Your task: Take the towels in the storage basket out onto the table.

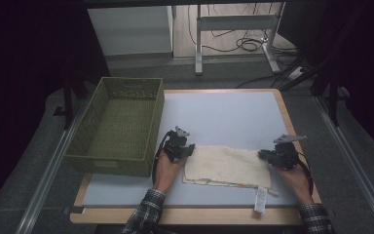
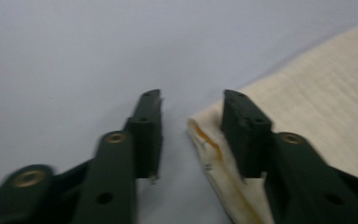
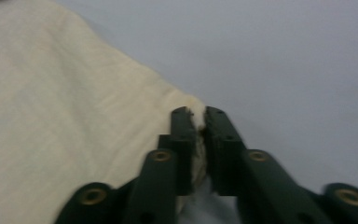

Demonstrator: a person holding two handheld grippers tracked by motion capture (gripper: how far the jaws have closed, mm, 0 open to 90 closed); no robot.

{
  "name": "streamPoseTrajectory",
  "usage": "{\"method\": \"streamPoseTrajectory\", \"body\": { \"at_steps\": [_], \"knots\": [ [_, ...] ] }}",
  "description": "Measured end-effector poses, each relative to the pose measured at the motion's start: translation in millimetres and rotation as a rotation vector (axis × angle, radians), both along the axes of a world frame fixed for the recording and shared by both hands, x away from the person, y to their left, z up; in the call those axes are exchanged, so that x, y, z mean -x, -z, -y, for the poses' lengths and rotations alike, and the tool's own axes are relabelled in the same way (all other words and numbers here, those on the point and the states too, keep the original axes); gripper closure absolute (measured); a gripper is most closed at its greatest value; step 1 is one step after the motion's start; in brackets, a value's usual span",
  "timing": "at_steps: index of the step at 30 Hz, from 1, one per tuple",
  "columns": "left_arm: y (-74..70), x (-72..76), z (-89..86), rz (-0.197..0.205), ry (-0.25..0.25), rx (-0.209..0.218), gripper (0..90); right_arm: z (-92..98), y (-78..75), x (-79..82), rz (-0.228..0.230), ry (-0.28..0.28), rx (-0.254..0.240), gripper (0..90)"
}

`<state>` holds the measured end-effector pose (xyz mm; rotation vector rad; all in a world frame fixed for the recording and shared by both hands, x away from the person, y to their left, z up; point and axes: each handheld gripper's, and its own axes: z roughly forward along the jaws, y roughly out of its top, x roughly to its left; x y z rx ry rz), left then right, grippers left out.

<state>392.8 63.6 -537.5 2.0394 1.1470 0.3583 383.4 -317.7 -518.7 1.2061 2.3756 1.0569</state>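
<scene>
- The left gripper [image 1: 189, 150] sits at the cloth's [image 1: 228, 165] left end, held in the person's left hand [image 1: 166, 166]; its jaws stand well apart, holding nothing.
- In the left gripper view the left gripper [image 2: 191, 100] straddles the cloth's [image 2: 307, 112] near corner: one jaw rests over the fabric, the other over the bare table top [image 2: 74, 60], and the orange-stitched hem lies in the gap between them.
- The right gripper [image 1: 264, 155] is at the cloth's right end, held in the right hand [image 1: 292, 176]; a grey plate rides on top of it.
- In the right gripper view the right gripper [image 3: 199, 113] has its jaws pressed together on a corner of the cloth [image 3: 60, 107], a pinch of cream fabric showing between them.
- The cloth is cream, folded into a long rectangle, lying flat near the front of the pale blue table top [image 1: 224, 117]; a white label [image 1: 261, 199] hangs from its front right corner.
- A green woven basket [image 1: 119, 124] stands on the table's left side, just beside the left gripper.
- Beyond the table lie a grey floor, a desk frame [image 1: 233, 29] and loose cables [image 1: 248, 44].
</scene>
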Motion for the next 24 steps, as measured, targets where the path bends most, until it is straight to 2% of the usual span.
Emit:
{"method": "streamPoseTrajectory", "body": {
  "at_steps": [1,3,8,11,13,15,17,19,24],
  "knots": [
    [-0.6,1.0,0.1,-0.005,0.005,0.004,76.1,-1.2,-1.0,0.3,0.006,-0.004,0.016,86.3],
    [-4.0,4.4,0.6,0.009,0.017,-0.015,84.5,-2.9,-4.1,-1.8,0.019,-0.005,0.042,86.6],
    [-12.8,14.2,-5.1,0.020,0.028,0.013,85.7,-0.5,-13.0,-19.0,0.053,0.016,0.031,86.5],
    [-17.1,22.2,-5.6,0.030,0.046,0.008,85.8,-2.0,-15.5,-32.8,0.081,0.020,0.033,86.4],
    [-17.9,26.2,-5.2,0.038,0.047,0.002,85.7,-3.1,-15.2,-41.8,0.075,0.027,0.027,86.0],
    [-16.7,25.1,-5.2,0.041,0.041,-0.012,82.7,-5.1,-12.8,-47.5,0.067,0.032,0.020,84.3],
    [-16.0,21.2,-6.4,0.053,0.019,-0.021,69.2,-6.1,-12.3,-48.6,0.065,0.034,0.018,79.5],
    [-14.9,17.3,-7.0,0.048,0.013,-0.017,63.5,-5.6,-14.5,-45.5,0.078,0.037,0.017,73.6],
    [-8.4,11.6,-5.4,0.039,0.018,-0.048,58.7,-1.1,-19.9,-33.8,0.076,0.028,0.009,64.3]
  ]
}}
